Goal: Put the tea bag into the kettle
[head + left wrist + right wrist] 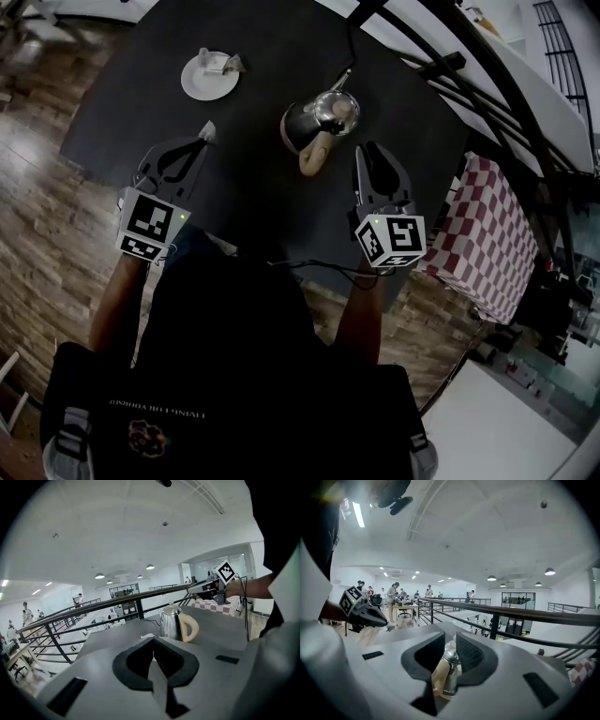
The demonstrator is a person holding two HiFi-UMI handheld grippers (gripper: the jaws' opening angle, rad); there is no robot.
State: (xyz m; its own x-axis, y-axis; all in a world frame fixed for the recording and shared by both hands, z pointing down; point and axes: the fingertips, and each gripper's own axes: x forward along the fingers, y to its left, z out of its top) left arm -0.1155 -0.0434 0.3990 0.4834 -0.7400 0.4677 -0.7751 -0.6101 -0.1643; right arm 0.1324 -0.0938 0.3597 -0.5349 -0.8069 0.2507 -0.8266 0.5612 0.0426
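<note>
The job is only partly done. The tea bag (208, 128) is off the plate (195, 87) but not yet in the kettle (314, 122). The kettle stands near the middle of the table (262, 192), and from what I can see its lid (336, 105) is still on. I judge the lid has to come off before the bag can go in, so both steps are left. The plate sits at about 10 o'clock from the kettle with spare bags (223, 64) on it.

My left gripper (202, 141) is at about 8 o'clock from the kettle and well apart from it. Its jaws are closed right down. A small pale piece shows at their tip in the head view and in the right gripper view, and I take that to be the bag pinched there. It is small, so I can't make out how firmly it is held.

My right gripper (367, 152) is at about 4 o'clock from the kettle, near the handle (317, 152). Its jaws stand partly apart. Through the gap I see the handle and lid beyond them, but the pads touch nothing, so it holds nothing.
</note>
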